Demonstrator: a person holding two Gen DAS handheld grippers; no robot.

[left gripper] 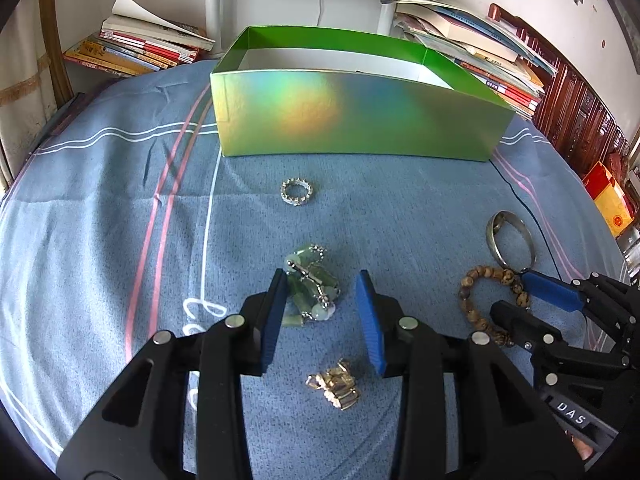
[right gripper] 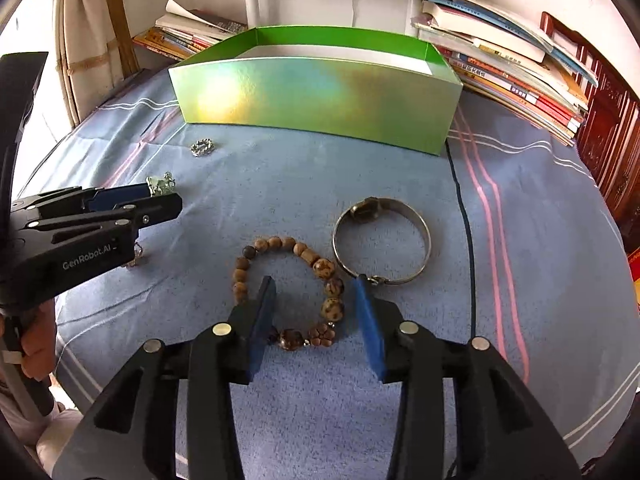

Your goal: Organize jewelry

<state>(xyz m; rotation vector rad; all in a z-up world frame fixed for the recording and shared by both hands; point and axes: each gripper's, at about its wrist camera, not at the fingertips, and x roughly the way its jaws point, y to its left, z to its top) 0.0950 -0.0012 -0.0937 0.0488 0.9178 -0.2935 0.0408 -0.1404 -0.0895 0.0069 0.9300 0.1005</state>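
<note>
Nearest the left camera, a small gold-coloured piece [left gripper: 335, 389] lies on the blue striped cloth [left gripper: 120, 220] below the left gripper [left gripper: 325, 312]. That gripper's blue-padded fingers stand apart, and the green stone bracelet [left gripper: 312, 288] sits between them, close against the left pad; whether it touches cannot be told. The right gripper [right gripper: 316, 320] also has its fingers parted, straddling one side of the wooden bead bracelet [right gripper: 288, 280], with no pad seen pressing on the beads. Just beyond and to the right, the silver bangle [right gripper: 382, 240] lies flat, its near edge beside the right fingertip. Farther out, a small silver ring [left gripper: 296, 192] rests alone on the cloth. Behind it stands the open green box [left gripper: 352, 120] (its front wall shines in rainbow colours), with a white inside. Stacks of books [left gripper: 136, 48] lie past the box on both sides.
</note>
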